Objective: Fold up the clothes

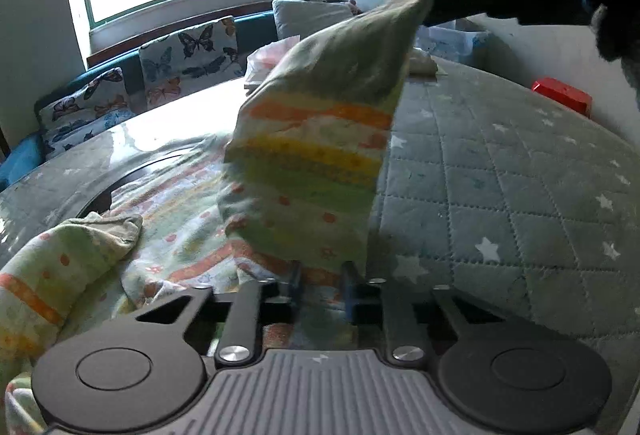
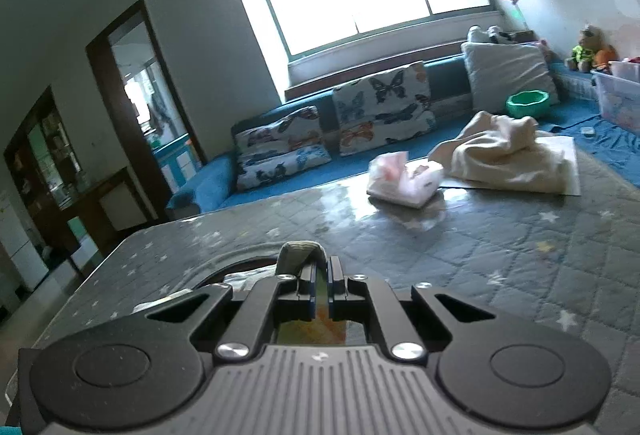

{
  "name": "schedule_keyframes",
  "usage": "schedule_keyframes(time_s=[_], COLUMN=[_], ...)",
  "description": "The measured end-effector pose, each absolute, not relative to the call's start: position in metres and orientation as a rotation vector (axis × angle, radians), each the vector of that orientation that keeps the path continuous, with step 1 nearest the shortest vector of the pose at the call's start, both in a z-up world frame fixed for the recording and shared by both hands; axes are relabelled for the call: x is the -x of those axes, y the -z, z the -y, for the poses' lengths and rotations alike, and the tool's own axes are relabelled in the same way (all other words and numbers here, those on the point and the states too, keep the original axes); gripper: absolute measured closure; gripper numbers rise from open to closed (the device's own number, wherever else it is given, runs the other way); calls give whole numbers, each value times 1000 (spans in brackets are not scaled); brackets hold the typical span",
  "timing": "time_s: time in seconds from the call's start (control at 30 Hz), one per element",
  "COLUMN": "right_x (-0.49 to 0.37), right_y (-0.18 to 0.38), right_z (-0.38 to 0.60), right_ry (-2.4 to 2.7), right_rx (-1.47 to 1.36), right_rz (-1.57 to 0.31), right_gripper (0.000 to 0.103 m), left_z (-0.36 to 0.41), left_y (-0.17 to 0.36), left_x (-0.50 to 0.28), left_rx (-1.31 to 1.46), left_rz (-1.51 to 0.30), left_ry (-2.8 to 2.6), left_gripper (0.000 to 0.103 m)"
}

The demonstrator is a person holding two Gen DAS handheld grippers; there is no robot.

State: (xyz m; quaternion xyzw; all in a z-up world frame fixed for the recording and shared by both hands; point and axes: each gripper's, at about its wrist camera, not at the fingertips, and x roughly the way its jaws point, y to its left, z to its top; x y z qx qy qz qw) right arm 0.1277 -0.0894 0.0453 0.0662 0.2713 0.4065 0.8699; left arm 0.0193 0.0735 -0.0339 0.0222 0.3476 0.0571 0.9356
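Observation:
A striped garment, pale green with orange and yellow bands, lies on the quilted table; one sleeve is lifted high. My right gripper is shut on the sleeve's grey-green cuff at the upper right of the left wrist view. In the right wrist view the cuff sticks out from my right gripper. My left gripper sits low over the garment's body, with fabric between its fingers; the other sleeve's cuff lies at the left.
The table carries a grey-blue star-print quilted cover. On its far side lie a pink-white packet and a cream cloth. A red box stands at the right. Butterfly cushions line a blue bench behind.

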Motion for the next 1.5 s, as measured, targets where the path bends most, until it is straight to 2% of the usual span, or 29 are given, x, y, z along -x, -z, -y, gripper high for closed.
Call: schedule_keyframes(time_s=[0.1, 0.33, 0.43, 0.5, 0.63, 0.8, 0.83, 0.9, 0.97, 1.0, 1.03, 1.1, 1.17, 1.23, 1.37, 1.43, 1.5], right_x=[-132, -138, -138, -138, -140, -139, -140, -142, -142, -141, -140, -136, -130, -123, -116, -116, -115], right_y=[-47, -55, -55, -54, -52, -42, -39, -31, -18, -13, -7, 3, 13, 24, 42, 45, 46], right_z=[100, 135, 151, 159, 170, 173, 172, 168, 160, 155, 150, 139, 129, 120, 115, 117, 121], right_ry=[-817, -727, -686, -662, -627, -602, -597, -590, -596, -603, -612, -626, -634, -630, -586, -577, -570], right_rx=[-153, -171, -179, -180, -194, -155, -143, -128, -88, -64, -39, 22, 109, 187, 303, 308, 298], right_rz=[-554, -510, -504, -505, -504, -527, -539, -570, -612, -628, -645, -670, -670, -670, -666, -657, -649], right_gripper=[99, 99, 99, 99, 99, 98, 96, 93, 92, 88, 78, 67, 63, 54, 55, 61, 73], left_z=[-79, -77, -65, -58, -44, -38, -39, -42, -45, -45, -45, -45, -46, -46, -47, -49, -50], left_y=[33, 25, 21, 25, 31, 37, 37, 37, 36, 36, 35, 35, 34, 34, 34, 34, 34], left_x=[-17, -6, 0, -2, -4, -7, -8, -8, -8, -7, -6, -4, -2, 0, 4, 4, 5], left_rx=[-10, 61, 10, -28, -104, -140, -135, -126, -117, -117, -119, -118, -117, -119, -115, -112, -110], left_rz=[-724, -746, -699, -702, -708, -710, -713, -716, -719, -720, -720, -722, -723, -722, -721, -722, -722], left_ry=[-83, 65, 89, 99, 121, 138, 142, 143, 143, 147, 151, 158, 165, 172, 187, 194, 200], left_gripper=[101, 102, 91, 64, 60, 62, 63, 74, 80, 83, 84, 85, 86, 86, 87, 88, 89])
